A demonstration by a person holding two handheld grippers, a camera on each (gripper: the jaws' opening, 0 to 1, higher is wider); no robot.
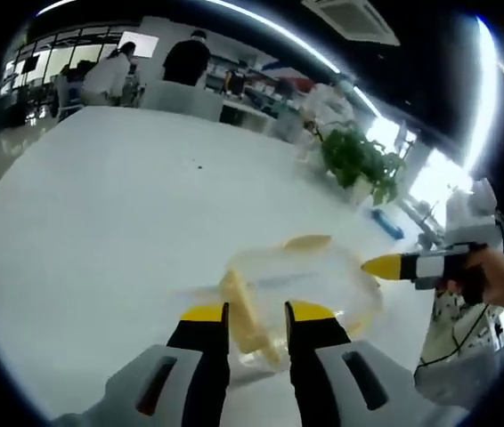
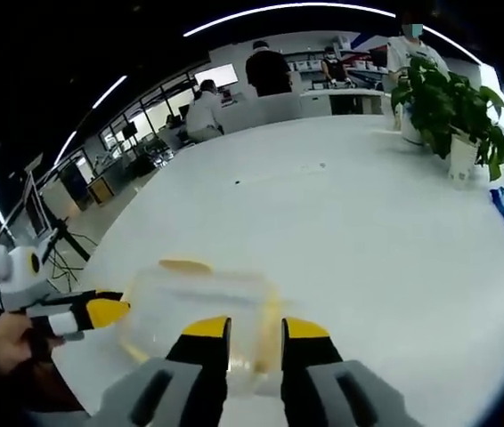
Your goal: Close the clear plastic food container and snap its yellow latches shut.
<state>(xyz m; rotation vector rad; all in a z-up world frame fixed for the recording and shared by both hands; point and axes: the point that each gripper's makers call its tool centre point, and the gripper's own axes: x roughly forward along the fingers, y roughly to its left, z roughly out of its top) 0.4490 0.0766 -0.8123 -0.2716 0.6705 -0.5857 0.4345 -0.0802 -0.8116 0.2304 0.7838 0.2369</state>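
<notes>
Long ceiling light strips (image 1: 261,27) are throwing a bright, even wash over the broad white table (image 1: 118,222), and its surface is blowing out almost to pure white toward its far edge. Daylight is flaring through the windows (image 1: 439,173) beyond the green potted plant (image 1: 359,160), bleaching detail there. Shadows are staying faint and soft. The clear plastic food container with yellow latches (image 2: 203,307) is smearing with motion blur, its edges ghosting. The fisheye is bending the light strips (image 2: 279,11) into arcs, and distant seated people (image 2: 206,111) are looking soft and grainy.
</notes>
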